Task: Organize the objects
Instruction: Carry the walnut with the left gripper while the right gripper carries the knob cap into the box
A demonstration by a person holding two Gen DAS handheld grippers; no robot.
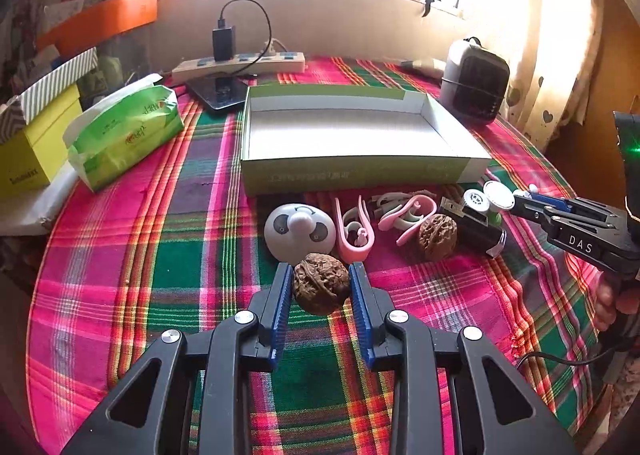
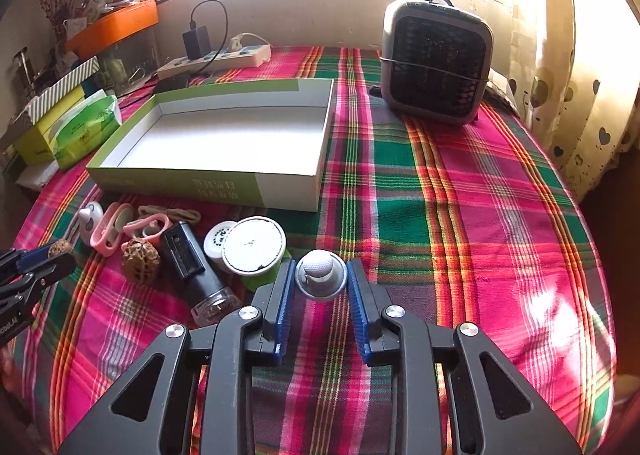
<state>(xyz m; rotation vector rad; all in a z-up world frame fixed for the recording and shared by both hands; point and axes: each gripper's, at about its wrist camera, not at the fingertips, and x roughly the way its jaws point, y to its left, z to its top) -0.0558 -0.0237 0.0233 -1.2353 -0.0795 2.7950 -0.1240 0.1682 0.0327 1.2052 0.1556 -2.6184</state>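
My left gripper (image 1: 320, 275) is shut on a brown walnut (image 1: 321, 283), just above the plaid cloth in front of the panda-faced white gadget (image 1: 299, 232). My right gripper (image 2: 320, 275) is shut on a small grey-white round-topped object (image 2: 321, 274); it also shows at the right of the left wrist view (image 1: 520, 197). Between them lie pink clips (image 1: 356, 231), a second walnut (image 1: 437, 236), a black flashlight-like cylinder (image 2: 192, 263) and round white lidded containers (image 2: 253, 245). The open green-and-white box (image 1: 360, 171) stands just behind them, empty.
A grey fan heater (image 2: 434, 59) stands at the back right. A green tissue pack (image 1: 124, 131), yellow box (image 1: 36, 143) and power strip with charger (image 1: 240, 63) line the left and back. A curtain (image 2: 580, 95) hangs at the right table edge.
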